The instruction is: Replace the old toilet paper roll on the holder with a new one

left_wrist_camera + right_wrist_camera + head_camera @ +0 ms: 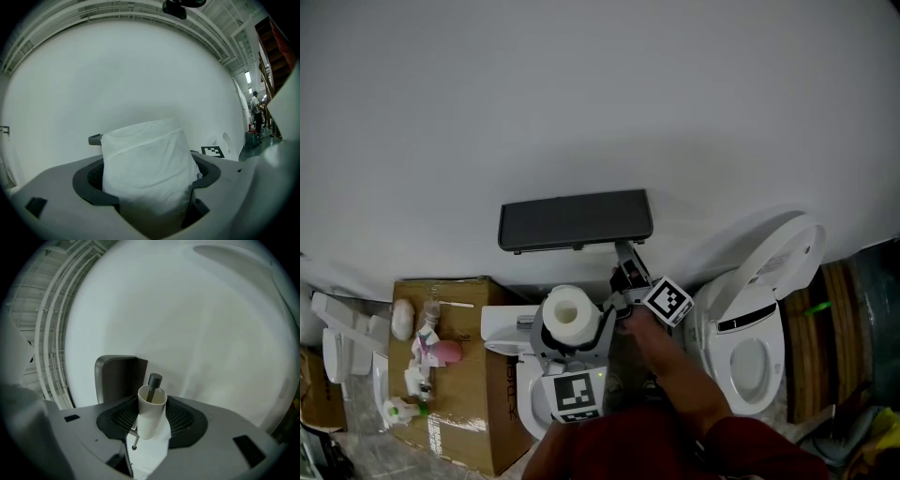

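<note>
A full white toilet paper roll stands upright between the jaws of my left gripper, which is shut on it; in the head view the roll is held just below the dark grey holder on the white wall. My right gripper reaches up to the holder's right end. Its pads sit against both sides of an almost bare cardboard tube. The holder's dark rod runs through the tube, and a scrap of paper hangs beneath it. The holder's cover is just behind.
A white toilet with its lid up stands to the right. A cardboard box with small bottles and clutter on top is at the left, next to another white fixture. A person stands far off.
</note>
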Action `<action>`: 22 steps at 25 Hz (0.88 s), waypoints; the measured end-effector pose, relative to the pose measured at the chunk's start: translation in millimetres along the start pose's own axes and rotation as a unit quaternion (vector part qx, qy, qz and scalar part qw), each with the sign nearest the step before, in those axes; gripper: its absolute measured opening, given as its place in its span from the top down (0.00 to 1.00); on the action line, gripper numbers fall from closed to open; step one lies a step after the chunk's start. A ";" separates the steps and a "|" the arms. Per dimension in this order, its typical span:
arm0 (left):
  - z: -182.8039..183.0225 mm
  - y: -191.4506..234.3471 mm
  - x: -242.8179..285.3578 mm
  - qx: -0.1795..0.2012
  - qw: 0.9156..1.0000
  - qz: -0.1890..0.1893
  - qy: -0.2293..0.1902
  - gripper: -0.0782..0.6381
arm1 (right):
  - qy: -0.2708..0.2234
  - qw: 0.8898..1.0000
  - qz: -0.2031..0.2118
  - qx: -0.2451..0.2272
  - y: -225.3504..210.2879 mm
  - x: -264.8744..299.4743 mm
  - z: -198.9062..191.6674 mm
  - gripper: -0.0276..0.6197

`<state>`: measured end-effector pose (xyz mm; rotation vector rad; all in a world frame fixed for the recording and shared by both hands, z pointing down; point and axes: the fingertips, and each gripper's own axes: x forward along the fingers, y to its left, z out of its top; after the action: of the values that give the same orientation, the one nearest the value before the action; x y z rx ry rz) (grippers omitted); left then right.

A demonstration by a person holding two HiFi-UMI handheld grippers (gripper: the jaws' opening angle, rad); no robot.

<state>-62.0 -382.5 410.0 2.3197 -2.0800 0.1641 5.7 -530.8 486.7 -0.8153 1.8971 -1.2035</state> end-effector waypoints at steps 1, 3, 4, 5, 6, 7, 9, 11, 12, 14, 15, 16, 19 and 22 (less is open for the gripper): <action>-0.1 0.0 0.5 0.000 1.000 -0.001 0.000 0.22 | -0.002 1.000 -0.001 0.000 -0.5 -1.0 1.6 0.66; -3.3 0.7 1.3 0.006 1.000 -0.003 0.002 0.22 | -0.007 1.000 -0.003 -0.004 -2.4 -3.7 6.3 0.67; -5.4 1.3 1.5 0.011 1.000 -0.003 0.004 0.22 | -0.009 1.000 -0.005 -0.007 -3.1 -5.4 9.4 0.67; -5.9 1.5 1.9 0.013 1.000 -0.003 0.005 0.22 | -0.012 1.000 -0.006 -0.009 -3.6 -7.1 12.9 0.67; -4.4 0.9 2.7 0.011 1.000 -0.005 0.003 0.22 | -0.017 1.000 -0.007 -0.008 -3.9 -8.7 16.7 0.67; -2.3 -0.3 3.7 0.009 1.000 -0.007 0.001 0.22 | -0.022 1.000 -0.008 -0.009 -4.7 -10.8 21.0 0.67; -2.0 -2.7 4.9 0.010 1.000 -0.011 0.002 0.22 | -0.030 0.999 -0.018 -0.020 -7.4 -16.7 31.4 0.67; 0.7 -6.8 6.0 0.005 1.000 -0.016 -0.001 0.22 | -0.038 0.999 -0.018 -0.023 -7.4 -22.3 40.8 0.67; 2.6 -9.0 6.7 0.002 1.000 -0.018 -0.003 0.22 | -0.042 0.999 -0.016 -0.020 -7.0 -24.6 44.4 0.67; 3.2 -11.1 8.2 0.004 1.000 -0.023 -0.005 0.22 | -0.048 0.998 -0.020 -0.025 -8.7 -30.0 52.6 0.67; 2.9 -12.0 8.9 0.005 1.000 -0.026 -0.006 0.22 | -0.052 0.998 -0.026 -0.030 -10.3 -33.3 57.4 0.67; 3.0 -13.4 9.6 0.006 1.000 -0.029 -0.007 0.22 | -0.058 0.997 -0.031 -0.032 -12.1 -37.0 62.5 0.67; 0.4 -19.0 13.1 0.017 0.999 -0.039 -0.006 0.22 | -0.077 0.996 -0.036 -0.034 -14.4 -47.5 80.7 0.67; -1.2 -27.6 16.4 0.020 0.998 -0.052 -0.003 0.22 | -0.092 0.994 -0.036 -0.045 -14.1 -58.9 98.8 0.67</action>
<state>-32.9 -395.6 414.2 2.4477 -1.9708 0.1982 121.6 -533.3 485.3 -1.0152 1.7947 -1.0511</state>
